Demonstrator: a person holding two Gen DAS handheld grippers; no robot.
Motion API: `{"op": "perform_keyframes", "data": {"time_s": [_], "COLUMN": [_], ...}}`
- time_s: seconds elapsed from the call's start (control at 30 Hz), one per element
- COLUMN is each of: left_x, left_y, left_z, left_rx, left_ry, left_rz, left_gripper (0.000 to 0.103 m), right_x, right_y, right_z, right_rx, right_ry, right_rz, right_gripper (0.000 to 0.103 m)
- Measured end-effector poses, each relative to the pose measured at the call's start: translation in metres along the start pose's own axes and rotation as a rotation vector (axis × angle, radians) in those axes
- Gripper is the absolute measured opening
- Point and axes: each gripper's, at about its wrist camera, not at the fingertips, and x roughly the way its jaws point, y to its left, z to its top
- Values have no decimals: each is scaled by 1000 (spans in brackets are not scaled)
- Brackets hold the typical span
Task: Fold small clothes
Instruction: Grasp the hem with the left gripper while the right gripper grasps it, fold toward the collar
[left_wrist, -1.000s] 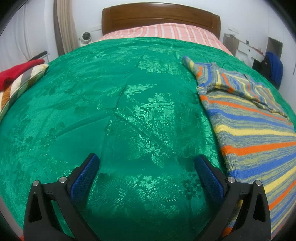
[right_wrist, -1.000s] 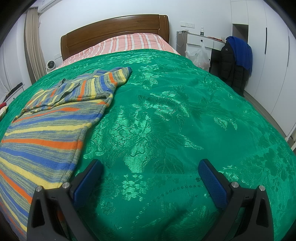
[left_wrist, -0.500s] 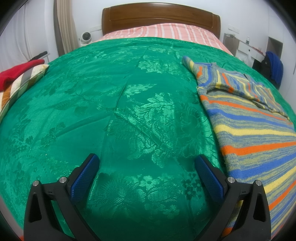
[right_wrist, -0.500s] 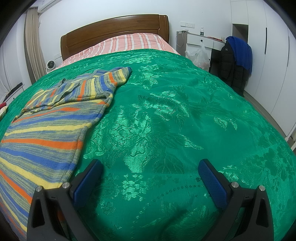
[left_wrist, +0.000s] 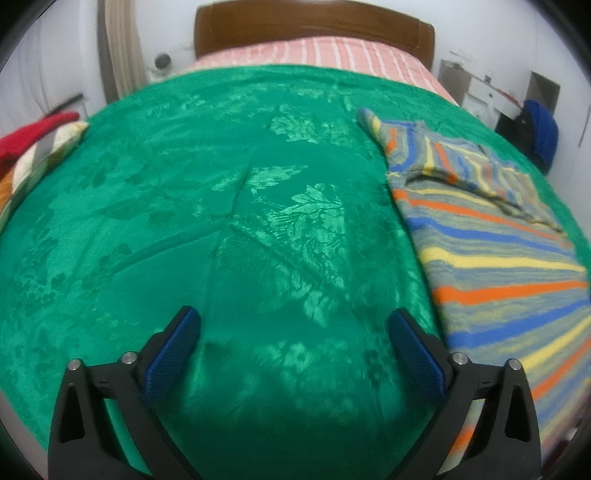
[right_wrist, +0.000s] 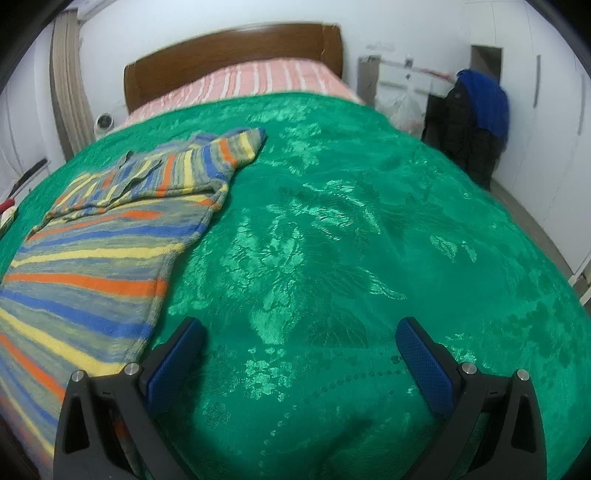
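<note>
Left wrist view first: the left gripper (left_wrist: 293, 332) has its blue pads spread wide with nothing between them, only the green bedspread (left_wrist: 207, 206) below. The picture has gone soft with motion blur where half a second ago it was crisp, and the headboard (left_wrist: 314, 26) and striped sweater (left_wrist: 491, 258) sit a touch differently in frame, so this hand looks to have just started moving. The sweater lies flat just to the right of the pads, one sleeve already folded across its chest. A red and striped pile (left_wrist: 33, 147) sits at the far left edge, untouched

Over to the right wrist view: the right gripper (right_wrist: 301, 338) is also wide apart and empty, the sweater (right_wrist: 96, 258) lying beside its left finger. Blurred here too, and the view has tipped so the dark jacket (right_wrist: 469, 125) has slid in from the right. Both hands have set off together, which I read as the reach for the next fold beginning, nothing grasped yet
</note>
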Motion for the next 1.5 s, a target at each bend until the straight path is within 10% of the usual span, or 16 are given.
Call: {"op": "perform_keyframes", "data": {"time_s": [0.27, 0.6, 0.7, 0.73, 0.87, 1.13, 1.4, 1.5], "left_x": [-43, -45, -44, -45, -58, -64, 39, 91], "left_y": [-37, -67, -60, -53, -28, 7, -5, -15], "left_z": [-44, -85, -79, -76, -59, 45, 198, 240], "left_rx": [206, 362, 340, 308, 217, -6, -123, -209], "left_ry": [270, 454, 468, 486, 498, 324, 165, 115], "left_rz": [-166, -131, -139, -163, -259, -477, -416, -371], "left_gripper": [100, 73, 19, 5, 3, 3, 3, 19], "right_x": [-80, -63, -51, -50, -69, -72, 18, 78], "right_y": [18, 35, 36, 35, 23, -9, -4, -6], "right_z": [-3, -77, -74, -72, -52, 27, 156, 207], "right_rx": [-136, -140, -124, -119, -92, 96, 179, 262], "right_ry": [219, 510, 532, 537, 515, 359, 174, 129], "right_rz": [375, 485, 477, 479, 539, 692, 625, 611], "right_gripper": [101, 46, 5, 5, 5, 5, 5, 7]}}
